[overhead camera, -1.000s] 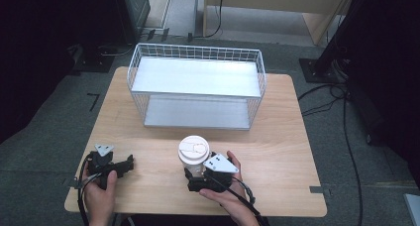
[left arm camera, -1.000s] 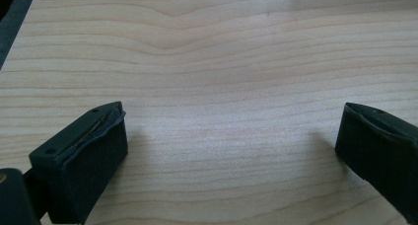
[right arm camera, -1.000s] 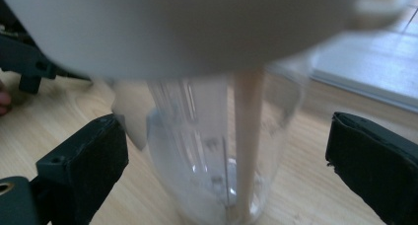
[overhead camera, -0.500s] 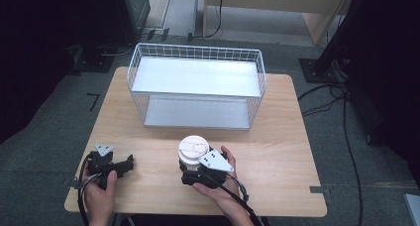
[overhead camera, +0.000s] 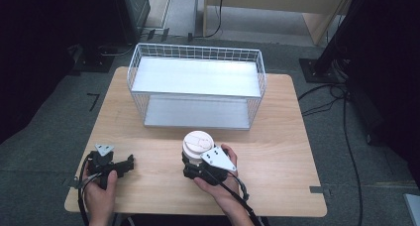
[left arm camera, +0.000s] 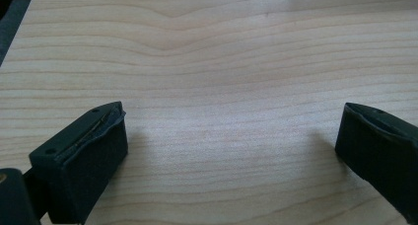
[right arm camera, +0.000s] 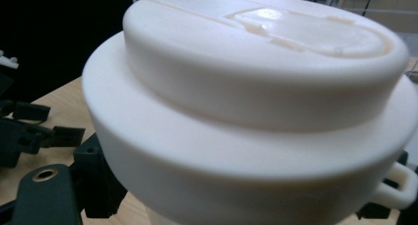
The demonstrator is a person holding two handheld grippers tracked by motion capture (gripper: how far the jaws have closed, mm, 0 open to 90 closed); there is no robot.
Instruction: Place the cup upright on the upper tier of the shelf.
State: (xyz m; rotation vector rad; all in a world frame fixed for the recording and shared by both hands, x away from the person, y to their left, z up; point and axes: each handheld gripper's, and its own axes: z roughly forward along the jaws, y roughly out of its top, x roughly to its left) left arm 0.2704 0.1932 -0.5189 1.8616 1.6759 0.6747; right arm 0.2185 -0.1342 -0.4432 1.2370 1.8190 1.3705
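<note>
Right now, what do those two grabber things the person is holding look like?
Both are black. The left gripper and right gripper each carry a grey three-cornered plate on top, and a black cable trails back from each. Seen close in its own view, the left gripper's fingers are chunky black blocks with flat pads.

Light wood counter (overhead camera: 277, 137), rounded corners, grain running side to side; same grain shows close up in the left gripper view. Grey carpet floor (overhead camera: 59, 137) all around it, with a small black tape mark (overhead camera: 93, 101) off the counter's left edge. Black cables (overhead camera: 346, 137) trail across the floor on the right, near a dark stand base (overhead camera: 317, 70). Pale wood furniture (overhead camera: 277, 8) along the far side, dark cabinet (overhead camera: 133, 10) at far left. Left and right edges of the room fall into deep shadow; light lands mainly on the counter.
</note>
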